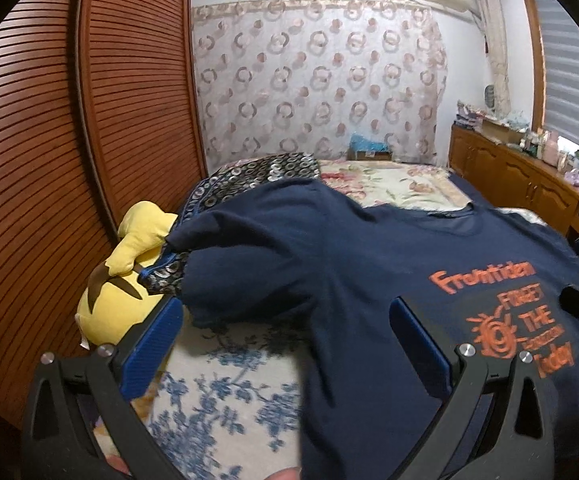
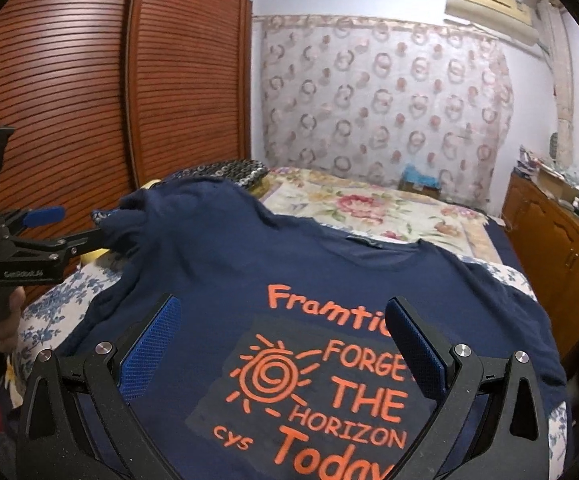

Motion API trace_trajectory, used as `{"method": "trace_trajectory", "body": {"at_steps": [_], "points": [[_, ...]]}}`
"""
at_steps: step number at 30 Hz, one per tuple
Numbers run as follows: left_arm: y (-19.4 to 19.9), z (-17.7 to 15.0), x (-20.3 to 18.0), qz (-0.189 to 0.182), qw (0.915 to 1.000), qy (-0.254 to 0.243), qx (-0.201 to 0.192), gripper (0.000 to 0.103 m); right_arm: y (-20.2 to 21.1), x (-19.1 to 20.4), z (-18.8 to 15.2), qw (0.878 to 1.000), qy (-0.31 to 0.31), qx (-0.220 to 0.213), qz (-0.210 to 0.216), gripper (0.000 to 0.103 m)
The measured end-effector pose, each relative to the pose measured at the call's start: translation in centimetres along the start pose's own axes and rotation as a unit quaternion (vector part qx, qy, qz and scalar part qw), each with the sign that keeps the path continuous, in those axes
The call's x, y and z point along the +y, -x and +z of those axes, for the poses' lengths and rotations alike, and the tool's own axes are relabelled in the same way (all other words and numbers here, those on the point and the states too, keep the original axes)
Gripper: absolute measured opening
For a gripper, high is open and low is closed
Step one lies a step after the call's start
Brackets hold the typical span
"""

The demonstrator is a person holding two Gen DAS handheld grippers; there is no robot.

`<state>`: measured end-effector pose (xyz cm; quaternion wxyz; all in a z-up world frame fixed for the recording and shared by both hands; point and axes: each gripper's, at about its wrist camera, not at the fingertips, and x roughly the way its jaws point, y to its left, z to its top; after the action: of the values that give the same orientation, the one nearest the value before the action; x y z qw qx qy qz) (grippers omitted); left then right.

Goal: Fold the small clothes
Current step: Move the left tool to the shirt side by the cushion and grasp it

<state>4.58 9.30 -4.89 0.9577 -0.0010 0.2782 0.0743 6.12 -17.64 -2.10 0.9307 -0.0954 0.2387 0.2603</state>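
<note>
Lying face-up on the bed, navy printed T-shirt; left tool and right tool held spread and empty above it; bunched left sleeve best flattened before folding.

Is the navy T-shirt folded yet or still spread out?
Mostly spread: the navy T-shirt lies print-up on the bed, only its left sleeve bunched.
</note>
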Motion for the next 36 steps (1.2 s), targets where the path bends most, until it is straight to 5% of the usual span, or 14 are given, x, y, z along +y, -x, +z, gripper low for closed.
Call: {"method": "trace_trajectory", "body": {"at_steps": [11,18,30,36], "points": [[-3.7,0.7,5.4,-0.001,0.9994,0.015,0.033,0.103,-3.8,0.6,1.0,0.998,0.017,0.034,0.052,0.103],[-5.8,2.5,8.1,-0.038,0.9976,0.038,0.044,0.103,-6.1,0.6,1.7,0.995,0.018,0.052,0.082,0.103],[-11.9,5.8,11.2,-0.047,0.9933,0.057,0.088,0.076,-10.7,-1.4,3.6,0.990,0.011,0.097,0.100,0.103],[-13.6,5.1,11.7,-0.065,0.9906,0.054,0.107,0.046,-12.7,-2.9,3.8,0.989,0.003,0.113,0.093,0.103]]}}
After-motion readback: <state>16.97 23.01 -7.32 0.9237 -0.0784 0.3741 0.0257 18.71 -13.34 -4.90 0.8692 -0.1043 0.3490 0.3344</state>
